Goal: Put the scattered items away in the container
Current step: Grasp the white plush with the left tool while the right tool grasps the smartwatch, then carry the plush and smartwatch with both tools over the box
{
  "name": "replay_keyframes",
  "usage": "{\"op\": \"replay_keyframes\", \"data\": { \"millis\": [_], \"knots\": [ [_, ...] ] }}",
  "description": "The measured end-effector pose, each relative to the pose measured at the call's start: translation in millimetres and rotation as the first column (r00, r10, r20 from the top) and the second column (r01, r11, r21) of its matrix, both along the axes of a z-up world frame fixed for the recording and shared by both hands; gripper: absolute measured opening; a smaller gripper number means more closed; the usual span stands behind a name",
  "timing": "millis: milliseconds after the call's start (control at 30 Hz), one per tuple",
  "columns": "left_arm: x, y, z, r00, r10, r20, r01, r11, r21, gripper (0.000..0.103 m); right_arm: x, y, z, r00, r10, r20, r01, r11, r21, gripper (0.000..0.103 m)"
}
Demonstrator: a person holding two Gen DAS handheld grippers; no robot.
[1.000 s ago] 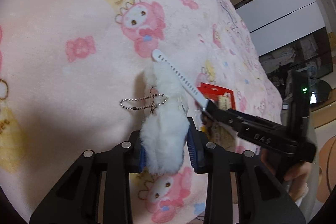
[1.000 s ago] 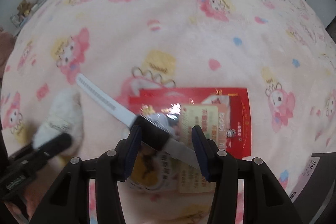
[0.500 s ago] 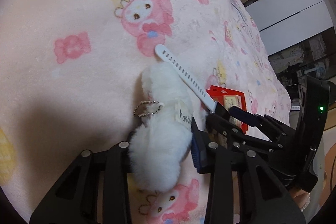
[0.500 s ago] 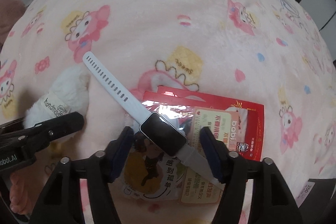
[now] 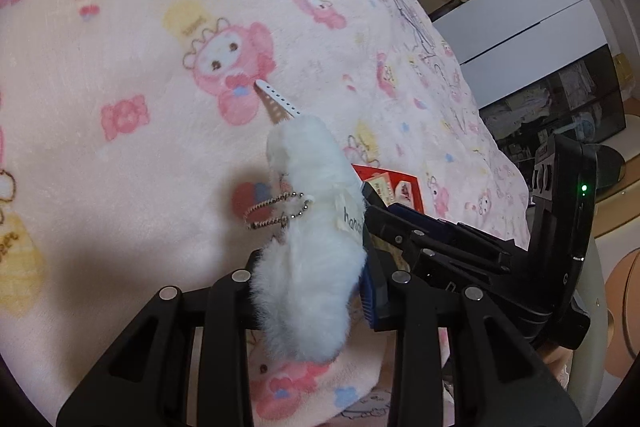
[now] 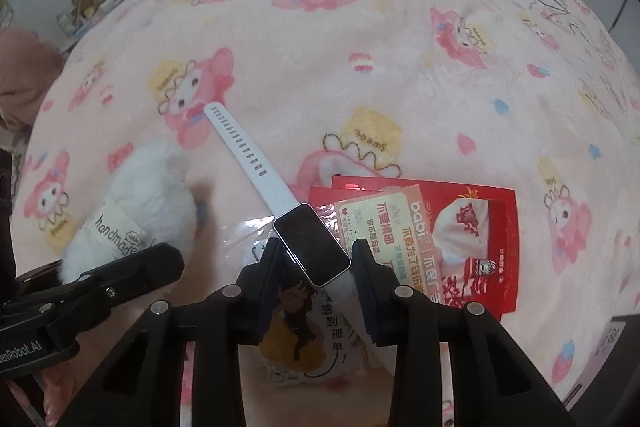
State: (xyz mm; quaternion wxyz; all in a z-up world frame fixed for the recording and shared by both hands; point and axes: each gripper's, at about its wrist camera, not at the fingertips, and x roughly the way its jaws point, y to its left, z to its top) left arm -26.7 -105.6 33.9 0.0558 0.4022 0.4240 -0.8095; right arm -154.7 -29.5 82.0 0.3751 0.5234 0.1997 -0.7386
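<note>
Held closed on the white plush keychain, the left gripper has the toy pinched near its lower end, so that the fluffy body stands up and away from the camera and the bead chain hangs free at its side above the pink blanket. The right gripper is seen with its jaws set either side of the smartwatch and not pressed shut; contact on the left side cannot be ruled out. For a sound pickup, the watch case should be squeezed across its short width, with the pads kept clear of the clear plastic sleeve beneath and of the red packet just beside it, so that only the watch is raised. The watch's long axis runs diagonally, its perforated strap pointing up and to the left, away from the gripper, towards the plush. No container is visible in either view.
</note>
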Motion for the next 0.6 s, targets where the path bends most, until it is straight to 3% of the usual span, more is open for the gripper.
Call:
{"op": "replay_keyframes", "data": {
  "millis": [267, 600],
  "knots": [
    [9.2, 17.0, 36.8, 0.999, -0.043, -0.033, 0.042, 0.998, -0.038, 0.031, 26.5, 20.8, 43.4, 0.998, -0.068, -0.015, 0.066, 0.992, -0.108, 0.029],
    [12.7, 70.0, 81.7, 0.987, -0.124, -0.106, 0.119, 0.991, -0.058, 0.031, 45.4, 62.4, 92.2, 0.993, -0.104, -0.063, 0.09, 0.975, -0.204, 0.029]
  ]
}}
